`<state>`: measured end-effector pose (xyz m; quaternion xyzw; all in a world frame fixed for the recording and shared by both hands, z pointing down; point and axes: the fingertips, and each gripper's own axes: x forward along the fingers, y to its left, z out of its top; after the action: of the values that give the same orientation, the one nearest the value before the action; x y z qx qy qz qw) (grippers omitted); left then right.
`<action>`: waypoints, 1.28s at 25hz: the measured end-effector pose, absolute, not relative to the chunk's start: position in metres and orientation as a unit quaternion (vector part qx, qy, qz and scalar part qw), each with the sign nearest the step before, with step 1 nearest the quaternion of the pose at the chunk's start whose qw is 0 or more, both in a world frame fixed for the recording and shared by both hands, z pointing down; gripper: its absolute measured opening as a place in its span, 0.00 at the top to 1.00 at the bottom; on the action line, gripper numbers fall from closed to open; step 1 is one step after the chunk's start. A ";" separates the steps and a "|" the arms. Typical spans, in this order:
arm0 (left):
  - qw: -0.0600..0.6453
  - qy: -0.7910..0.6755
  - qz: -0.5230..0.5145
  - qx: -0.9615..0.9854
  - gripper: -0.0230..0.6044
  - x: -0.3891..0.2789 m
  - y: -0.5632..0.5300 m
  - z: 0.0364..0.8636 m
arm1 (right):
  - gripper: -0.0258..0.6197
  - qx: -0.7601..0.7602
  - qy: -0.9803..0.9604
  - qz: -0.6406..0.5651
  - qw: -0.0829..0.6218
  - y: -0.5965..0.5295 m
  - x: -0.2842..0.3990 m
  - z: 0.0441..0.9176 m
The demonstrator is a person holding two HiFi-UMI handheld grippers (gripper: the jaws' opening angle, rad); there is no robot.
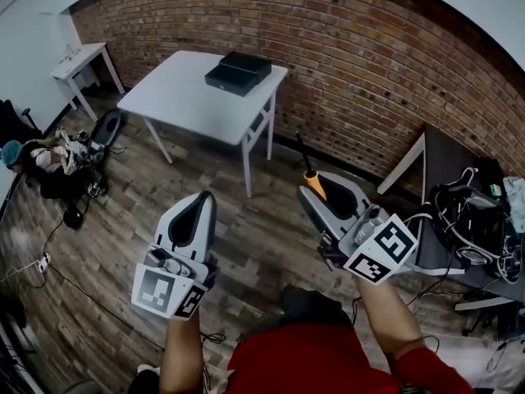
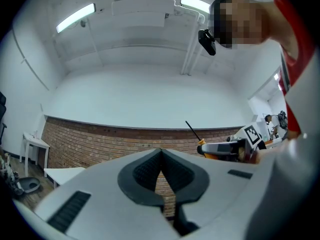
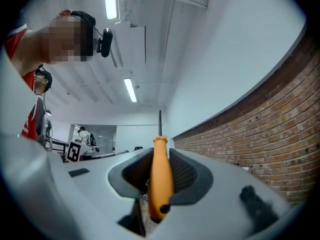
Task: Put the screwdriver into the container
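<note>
My right gripper (image 1: 321, 194) clamps the orange-handled screwdriver (image 3: 161, 176), its shaft sticking out past the jaws. My left gripper (image 2: 161, 155) is clenched on nothing. The black container (image 1: 238, 72) sits on the white table (image 1: 176, 97), well apart from both.

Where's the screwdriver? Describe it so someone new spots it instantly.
Start at the brick wall, then drop to the foreground of the head view, right side. The screwdriver is clamped between the fingers of the right gripper, its thin black shaft poking out past them. Its orange handle sets it apart; the left gripper beside it is shut on nothing.
</note>
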<state>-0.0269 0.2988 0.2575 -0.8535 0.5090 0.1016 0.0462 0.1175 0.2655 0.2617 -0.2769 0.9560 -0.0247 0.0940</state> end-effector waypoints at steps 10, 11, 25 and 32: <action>0.046 0.519 0.100 -0.848 0.94 -0.041 0.246 0.269 | 0.79 -0.274 0.957 -0.017 0.092 0.209 0.106 0.267; 0.048 0.520 0.095 -0.847 0.94 -0.042 0.237 0.268 | 0.80 -0.272 0.958 -0.018 0.093 0.200 0.104 0.268; 0.050 0.526 0.071 -0.846 0.94 -0.044 0.075 0.267 | 0.79 -0.260 0.962 -0.014 0.087 0.043 0.091 0.269; 0.051 0.533 0.063 -0.842 0.94 -0.042 -0.005 0.271 | 0.80 -0.248 0.965 -0.018 0.089 -0.038 0.090 0.274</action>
<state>-0.0418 -0.0046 0.2714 -0.8419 0.5335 0.0626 0.0513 0.0902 -0.0381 0.2741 -0.2481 0.9645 -0.0181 0.0885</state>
